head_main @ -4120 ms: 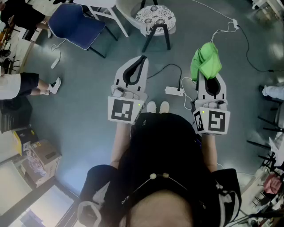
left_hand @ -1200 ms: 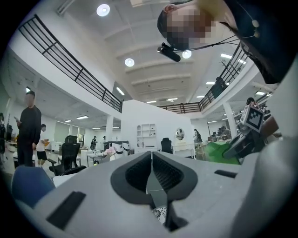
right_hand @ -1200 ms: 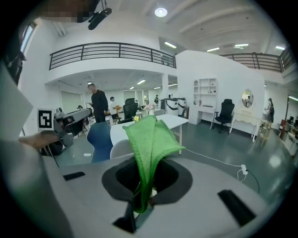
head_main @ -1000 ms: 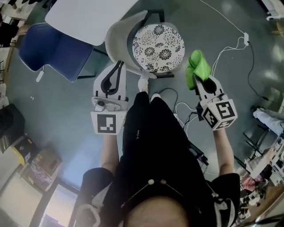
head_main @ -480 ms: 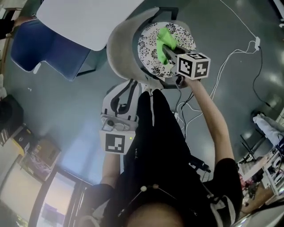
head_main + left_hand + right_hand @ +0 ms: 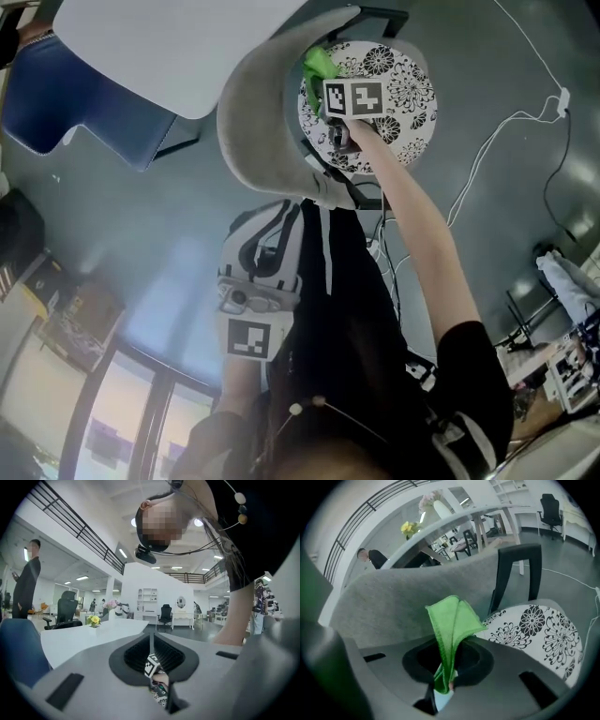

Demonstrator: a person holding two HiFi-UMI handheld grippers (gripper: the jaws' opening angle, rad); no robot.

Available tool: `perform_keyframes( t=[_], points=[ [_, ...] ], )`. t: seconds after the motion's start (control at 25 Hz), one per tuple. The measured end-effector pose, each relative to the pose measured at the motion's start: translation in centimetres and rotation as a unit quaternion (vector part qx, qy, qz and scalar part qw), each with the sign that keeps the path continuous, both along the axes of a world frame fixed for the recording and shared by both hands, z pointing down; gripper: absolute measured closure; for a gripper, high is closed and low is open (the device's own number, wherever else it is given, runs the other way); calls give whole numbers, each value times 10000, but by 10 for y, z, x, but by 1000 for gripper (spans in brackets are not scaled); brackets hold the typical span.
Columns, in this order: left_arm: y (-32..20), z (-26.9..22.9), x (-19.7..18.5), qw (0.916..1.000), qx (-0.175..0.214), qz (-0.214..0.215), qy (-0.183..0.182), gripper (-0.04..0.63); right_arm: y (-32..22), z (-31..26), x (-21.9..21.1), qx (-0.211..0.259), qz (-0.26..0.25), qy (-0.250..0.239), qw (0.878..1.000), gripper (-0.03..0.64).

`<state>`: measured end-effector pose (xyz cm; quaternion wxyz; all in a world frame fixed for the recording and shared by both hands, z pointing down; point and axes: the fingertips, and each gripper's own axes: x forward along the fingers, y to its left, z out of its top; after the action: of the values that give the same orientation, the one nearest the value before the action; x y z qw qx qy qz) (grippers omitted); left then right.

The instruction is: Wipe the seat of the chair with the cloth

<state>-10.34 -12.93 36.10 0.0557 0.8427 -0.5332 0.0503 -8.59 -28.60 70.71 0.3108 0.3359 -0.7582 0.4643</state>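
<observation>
One cloth (image 6: 452, 620) — green, soft, folded to a point — is pinched in the right gripper's (image 6: 446, 667) jaws. It sits at the edge of the round, flower-printed seat (image 6: 543, 630) of the one chair (image 6: 253, 122), near its curved grey backrest (image 6: 408, 606). The left gripper's (image 6: 151, 641) jaws are pressed together — empty.

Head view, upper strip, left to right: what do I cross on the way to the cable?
Blue chair → white tabletop → grey chair back → green cloth → patterned seat → white cable.
</observation>
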Motion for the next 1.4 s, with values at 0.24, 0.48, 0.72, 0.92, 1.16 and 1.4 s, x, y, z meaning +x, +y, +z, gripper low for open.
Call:
perform_keyframes(
  t=[0.24, 0.48, 0.72, 0.92, 1.16, 1.4],
  points=[
    [3, 15, -4, 9999, -144, -79, -2, 581, -6, 48, 0, -331, 90, 327, 9989, 571],
    [0, 19, -6, 9998, -151, -87, -30, 581, -20, 73, 65, -386, 456, 850, 9946, 571],
    [-3, 20, 0, 9999, -154, 11, 21, 581, -33, 79, 175, -338, 943, 1501, 9836, 571],
    [-6, 20, 7, 9997, -153, 178, 10, 581, -36, 77, 251, -343, 1331, 1934, 9714, 571],
    [-11, 20, 12, 9994, -146, 305, -1, 581, -30, 74, 310, -348, 1344, 2484, 9587, 571],
    [-13, 21, 20, 9991, -131, 409, 14, 581, -25, 62, 356, -341, 1818, 2592, 9479, 571]
  ],
)
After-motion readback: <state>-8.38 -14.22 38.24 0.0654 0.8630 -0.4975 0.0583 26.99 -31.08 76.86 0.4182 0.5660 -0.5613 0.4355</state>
